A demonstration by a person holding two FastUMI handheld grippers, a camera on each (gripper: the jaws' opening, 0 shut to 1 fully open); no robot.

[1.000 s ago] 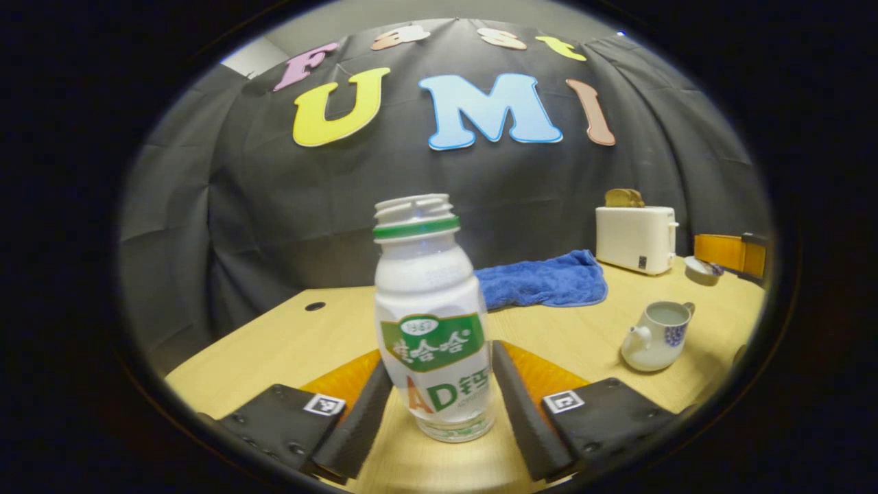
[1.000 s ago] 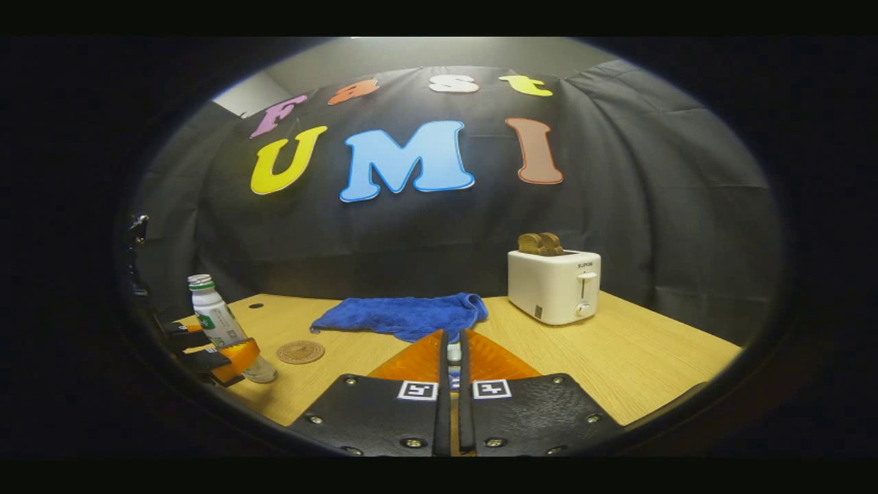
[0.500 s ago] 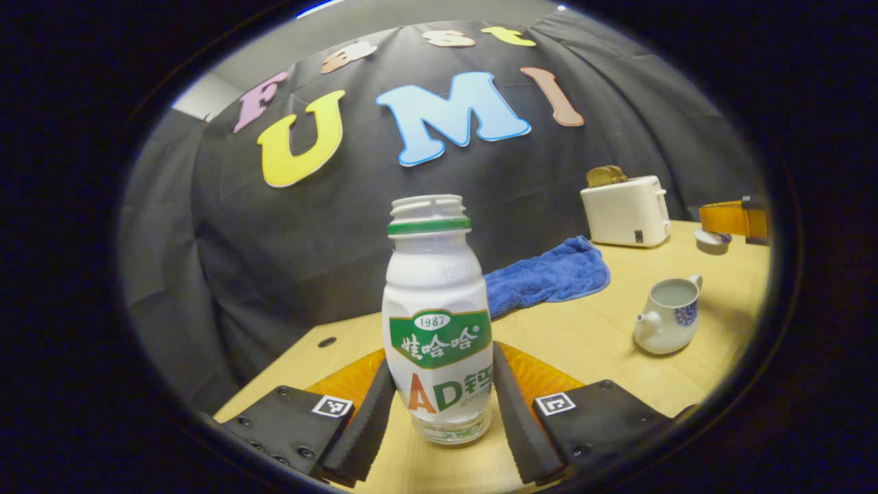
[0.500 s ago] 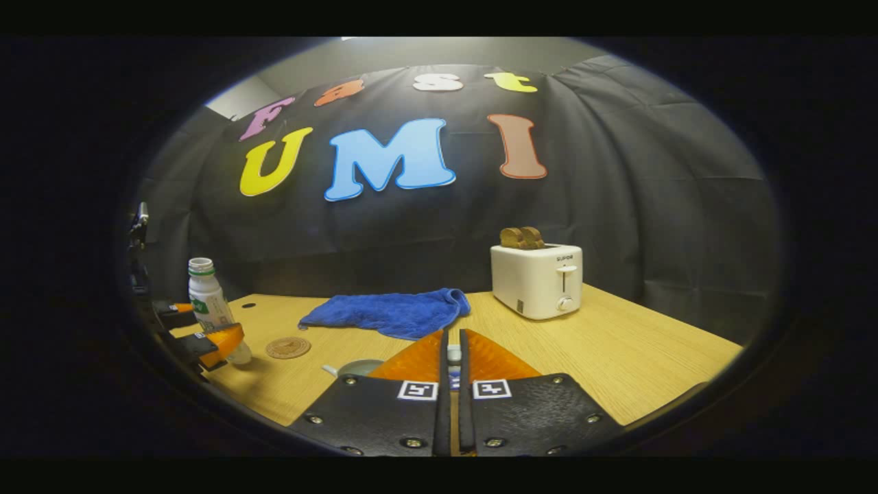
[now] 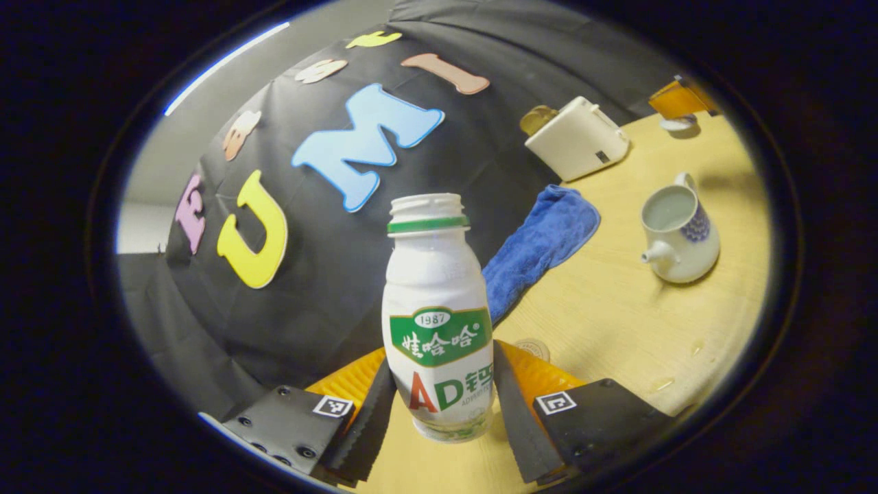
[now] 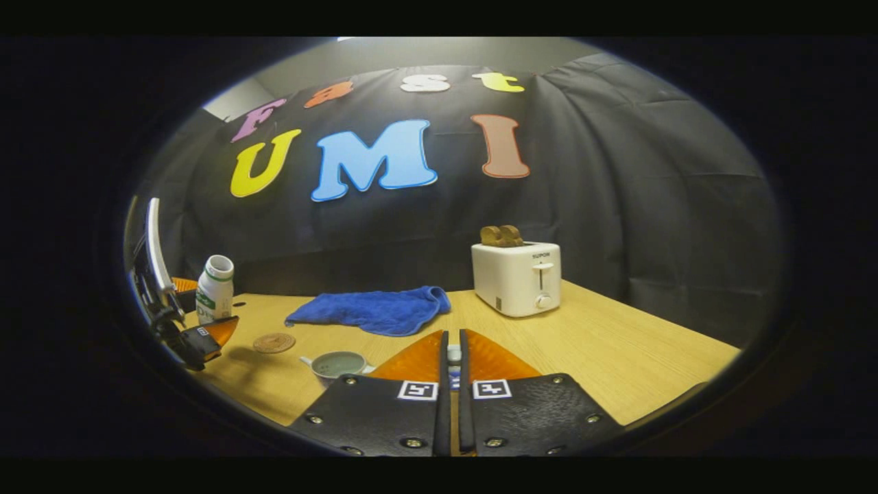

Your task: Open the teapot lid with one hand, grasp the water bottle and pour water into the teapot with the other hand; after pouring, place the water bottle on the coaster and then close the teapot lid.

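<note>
Light wood surface (image 6: 617,357) with a blue towel (image 6: 370,310) and white toaster (image 6: 516,278) by the dark cloth wall. Left tool (image 5: 439,405) is clamped on the uncapped water bottle (image 5: 437,322), tilted above the surface; the open teapot (image 5: 679,230) and coaster (image 6: 274,342) sit below. Right tool (image 6: 451,357) is pinched on a small white thing (image 6: 453,353), mostly hidden, probably the lid.

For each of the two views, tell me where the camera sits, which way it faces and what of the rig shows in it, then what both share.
Left gripper view: rides the left tool, tilted, facing the wall over the table; its fingers clamp the water bottle.
Right gripper view: rides the right tool, level, facing the wall; its fingers pinch the teapot lid; the left tool is far left.
Shared: water bottle, open teapot, coaster, blue towel, toaster.
</note>
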